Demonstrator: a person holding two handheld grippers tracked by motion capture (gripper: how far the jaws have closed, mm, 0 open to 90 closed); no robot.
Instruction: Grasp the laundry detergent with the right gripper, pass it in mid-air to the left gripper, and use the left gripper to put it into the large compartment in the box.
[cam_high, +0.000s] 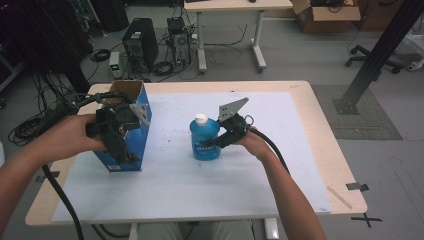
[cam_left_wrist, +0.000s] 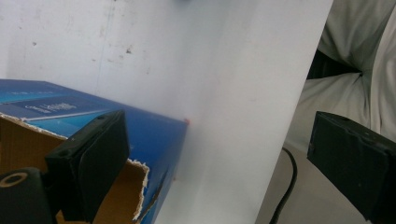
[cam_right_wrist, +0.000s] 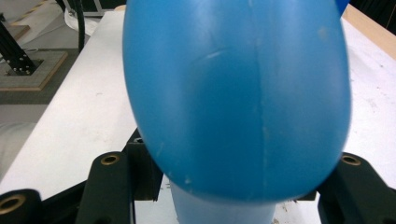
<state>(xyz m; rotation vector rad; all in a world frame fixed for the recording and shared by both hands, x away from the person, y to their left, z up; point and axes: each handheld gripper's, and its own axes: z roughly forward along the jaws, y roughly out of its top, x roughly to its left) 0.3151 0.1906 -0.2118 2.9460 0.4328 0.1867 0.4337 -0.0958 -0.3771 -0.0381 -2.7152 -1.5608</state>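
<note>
A blue plastic bottle with a white cap stands upright on the white mat at the table's middle. My right gripper comes at it from the right and is shut on its body; in the right gripper view the bottle bulges between the two black jaws of that gripper. An open blue cardboard box stands at the left. My left gripper points down over its near side. In the left gripper view one jaw hangs over the torn rim of the box, the other far out beyond the mat's edge, so this gripper is open.
The mat covers most of a wooden table. On the floor behind stand a computer tower, tangled cables, a second table and a cardboard box. A black post slants at the right.
</note>
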